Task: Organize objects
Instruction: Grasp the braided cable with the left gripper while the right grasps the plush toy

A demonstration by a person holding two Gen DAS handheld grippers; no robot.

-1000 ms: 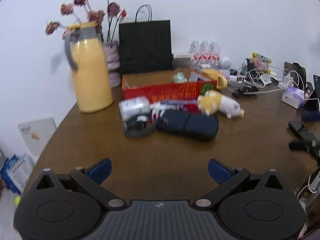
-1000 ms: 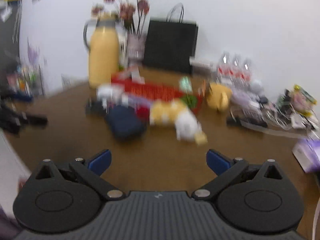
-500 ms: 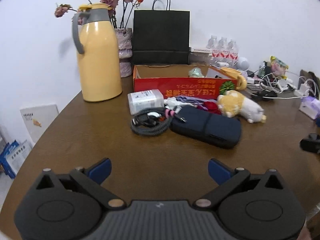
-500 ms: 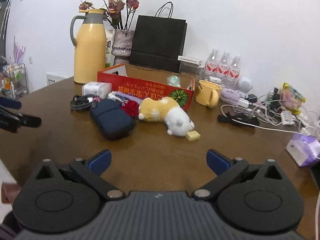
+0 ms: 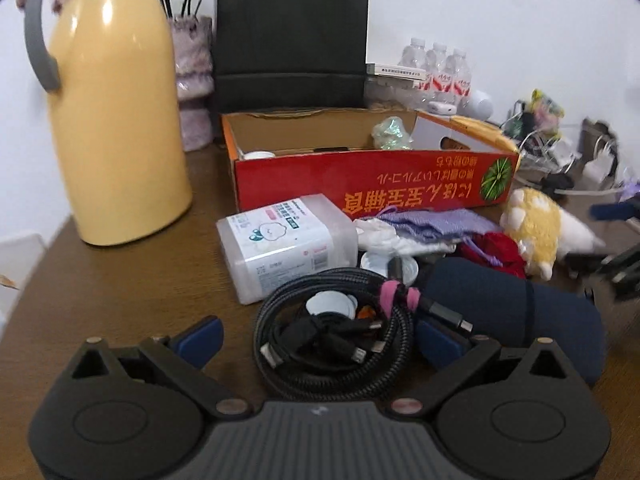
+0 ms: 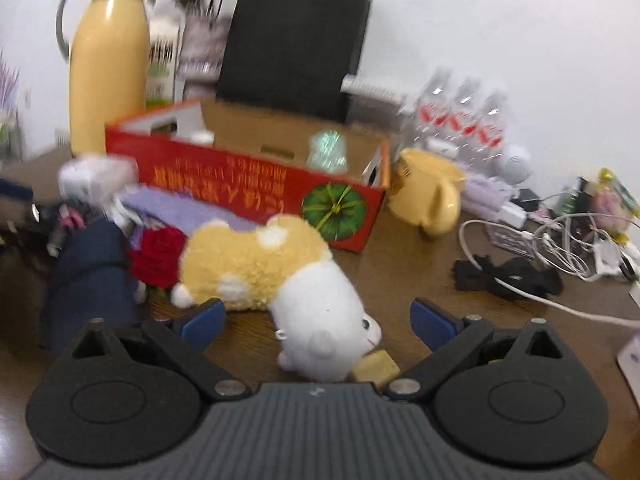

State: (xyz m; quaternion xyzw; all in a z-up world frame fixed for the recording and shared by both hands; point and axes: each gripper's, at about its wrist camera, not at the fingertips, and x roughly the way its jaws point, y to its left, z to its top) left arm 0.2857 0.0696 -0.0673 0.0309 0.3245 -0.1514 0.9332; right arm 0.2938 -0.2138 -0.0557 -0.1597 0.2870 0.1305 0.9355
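— two grippers, both with jaws spread and nothing pinched. how much is sorted?

— little, i'd judge. the red box (image 5: 372, 184) beyond the jaws holds only a few small bits; most things lie on the worktop (image 5: 120, 292) in front of it.

— what sits between the jaws of the left gripper (image 5: 318, 338)?

— the coiled cable bundle (image 5: 334, 340), lying flat. the navy pouch (image 5: 520, 312) is just past the right-side jaw, the wipes pack (image 5: 286, 240) beyond the coil.

— and the right gripper (image 6: 316, 322)?

— the plush toy (image 6: 276, 272) lies between its jaws, white head nearest, untouched as far as i can tell. a red flower (image 6: 158, 258) and purple cloth (image 6: 176, 208) wait off the left-side jaw.

— so nearly everything is left?

— likely, yes: cable, toy, pouch, pack, cloth.
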